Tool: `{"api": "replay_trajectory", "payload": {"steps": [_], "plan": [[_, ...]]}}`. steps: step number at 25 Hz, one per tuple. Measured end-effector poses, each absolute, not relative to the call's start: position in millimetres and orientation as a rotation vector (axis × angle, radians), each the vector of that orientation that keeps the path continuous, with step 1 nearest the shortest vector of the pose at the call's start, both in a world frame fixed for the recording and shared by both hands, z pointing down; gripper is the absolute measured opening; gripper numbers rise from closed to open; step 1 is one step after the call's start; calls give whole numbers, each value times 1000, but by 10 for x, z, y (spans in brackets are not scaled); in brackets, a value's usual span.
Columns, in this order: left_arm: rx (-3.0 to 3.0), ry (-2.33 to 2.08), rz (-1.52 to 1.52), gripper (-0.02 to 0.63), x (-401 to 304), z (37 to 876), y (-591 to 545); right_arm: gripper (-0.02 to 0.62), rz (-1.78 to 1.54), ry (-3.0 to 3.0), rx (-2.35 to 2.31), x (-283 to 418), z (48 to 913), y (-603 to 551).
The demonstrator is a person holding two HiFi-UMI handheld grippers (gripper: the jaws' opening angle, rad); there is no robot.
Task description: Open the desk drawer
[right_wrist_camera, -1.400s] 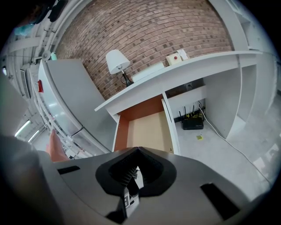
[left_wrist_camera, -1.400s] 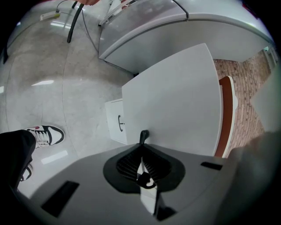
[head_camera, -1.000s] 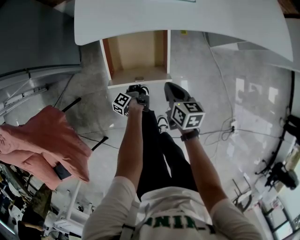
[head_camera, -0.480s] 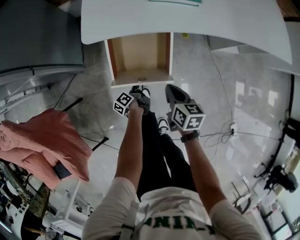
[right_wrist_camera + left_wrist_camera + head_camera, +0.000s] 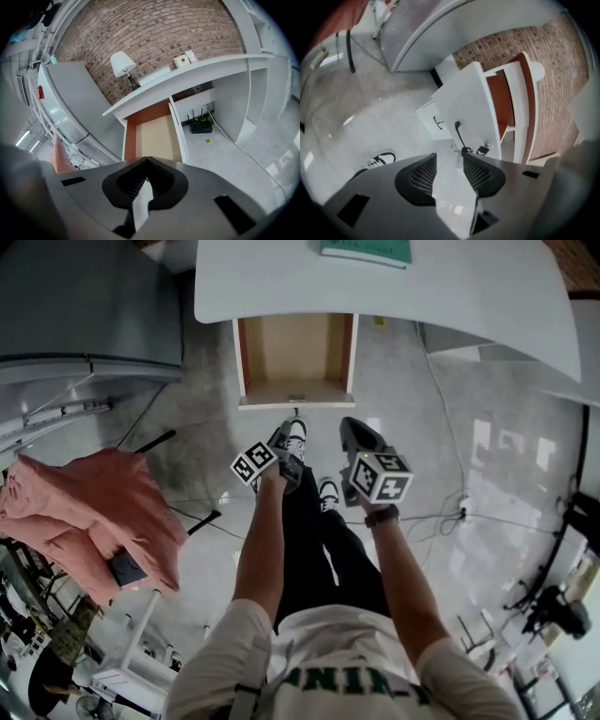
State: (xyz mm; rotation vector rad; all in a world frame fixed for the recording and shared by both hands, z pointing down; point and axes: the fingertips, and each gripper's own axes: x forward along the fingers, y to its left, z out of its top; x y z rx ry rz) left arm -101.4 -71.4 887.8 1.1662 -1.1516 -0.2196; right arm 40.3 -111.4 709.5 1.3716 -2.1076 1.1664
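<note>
The left tongs (image 5: 449,158) have just opened and drawn back from the drawer handle (image 5: 458,134).

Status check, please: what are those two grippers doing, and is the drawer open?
Left gripper jaws just opening, empty, off the handle. Right gripper shut, empty. Drawer pulled out, open. Nothing blocks it.

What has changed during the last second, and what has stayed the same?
The left gripper has let go of the drawer handle. Its jaws have just been opening, nothing is between them now, and it has drawn back from the drawer towards the person. The drawer stays pulled out and looks empty. The right gripper stays shut, holding nothing, in the same place.
</note>
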Motion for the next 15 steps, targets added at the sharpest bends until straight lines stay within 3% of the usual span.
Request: {"api": "replay_trajectory", "payload": {"steps": [4,15], "plan": [[1318,-1166,13,160,-1070,8482,-420,0,1111,-2134,1346,445,6822,-1010],[1639,-1216,94,138,-1067,6737,-384,-1,925,-2219,1331,629,5947,-830]]}}
